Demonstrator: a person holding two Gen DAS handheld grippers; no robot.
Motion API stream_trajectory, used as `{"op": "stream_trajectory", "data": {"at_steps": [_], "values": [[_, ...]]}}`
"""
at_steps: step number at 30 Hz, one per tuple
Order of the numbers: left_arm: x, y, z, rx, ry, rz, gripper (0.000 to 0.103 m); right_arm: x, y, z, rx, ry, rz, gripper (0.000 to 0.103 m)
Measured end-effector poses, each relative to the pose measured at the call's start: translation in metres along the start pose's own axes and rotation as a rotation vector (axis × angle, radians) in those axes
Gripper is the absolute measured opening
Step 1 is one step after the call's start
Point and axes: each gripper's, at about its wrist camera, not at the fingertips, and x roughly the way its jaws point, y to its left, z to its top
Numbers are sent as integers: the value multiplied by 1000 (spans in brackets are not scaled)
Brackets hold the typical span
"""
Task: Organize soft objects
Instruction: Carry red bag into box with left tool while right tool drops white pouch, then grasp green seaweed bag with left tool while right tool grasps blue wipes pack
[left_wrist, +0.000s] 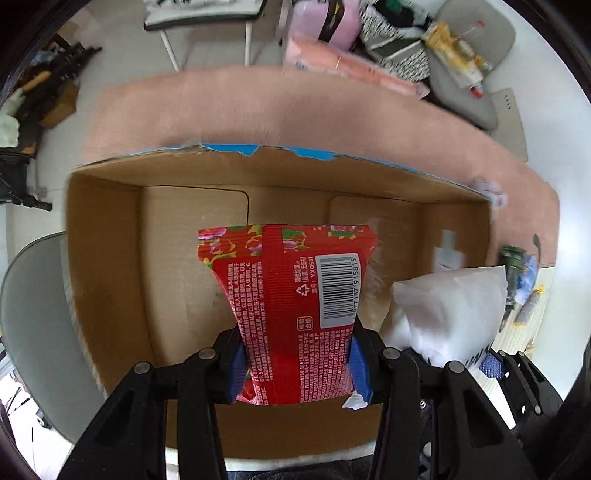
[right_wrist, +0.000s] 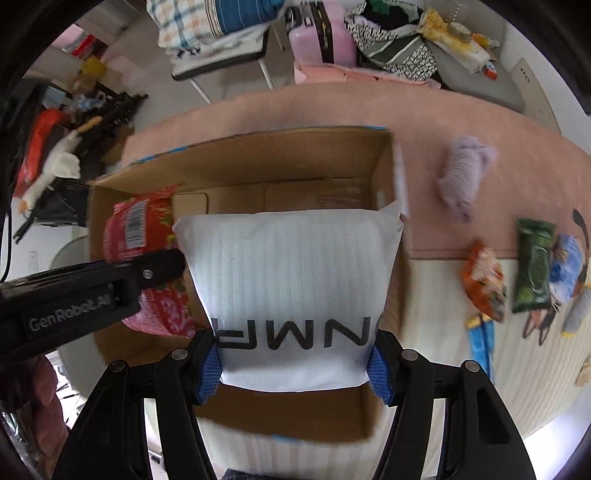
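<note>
My left gripper (left_wrist: 297, 369) is shut on a red floral soft pack (left_wrist: 291, 295) with a barcode and holds it over the open cardboard box (left_wrist: 107, 258). My right gripper (right_wrist: 295, 365) is shut on a white soft pack (right_wrist: 291, 280) with black letters and holds it over the same box (right_wrist: 258, 162). The red pack (right_wrist: 140, 225) and the left gripper's body (right_wrist: 85, 295) show at the left of the right wrist view. The white pack (left_wrist: 447, 310) shows at the right of the left wrist view. The box floor looks bare.
The box stands on a pink blanket (right_wrist: 461, 114). To its right lie a lilac plush (right_wrist: 463, 173), an orange snack pack (right_wrist: 484, 280), a green pack (right_wrist: 533, 266) and other small items. Chairs, clothes and a pink case (right_wrist: 321, 37) stand behind.
</note>
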Motion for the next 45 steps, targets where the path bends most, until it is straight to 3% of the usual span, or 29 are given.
{"op": "stream_trajectory", "data": {"at_steps": [7,13,15,16,17,22,24,27,31,40,45], "values": [[44,5,27,39,95,25,42,61,10,36,18,52,-73,67],[51,6,26,36,114,48,44,88,10,50,24,68,-103,68],[47,4,22,21,117,45,48,90,13,54,13,69,-111,72],[42,3,19,25,111,45,56,90,13,56,11,71,-108,74],[36,3,16,32,95,55,66,89,16,56,13,69,-106,76],[-2,2,-12,49,-2,114,89,71,23,47,-10,37,-123,90],[-17,2,-29,52,-46,127,90,59,27,38,-20,16,-124,101],[-41,-1,-59,61,-106,137,100,39,31,25,-36,-20,-135,103],[-67,11,-91,56,-195,146,101,12,32,2,-24,-92,-112,103],[-87,19,-153,28,-371,195,101,-43,36,-62,-50,-219,-151,103],[-104,22,-190,27,-411,199,101,-77,40,-103,-62,-285,-148,103]]}}
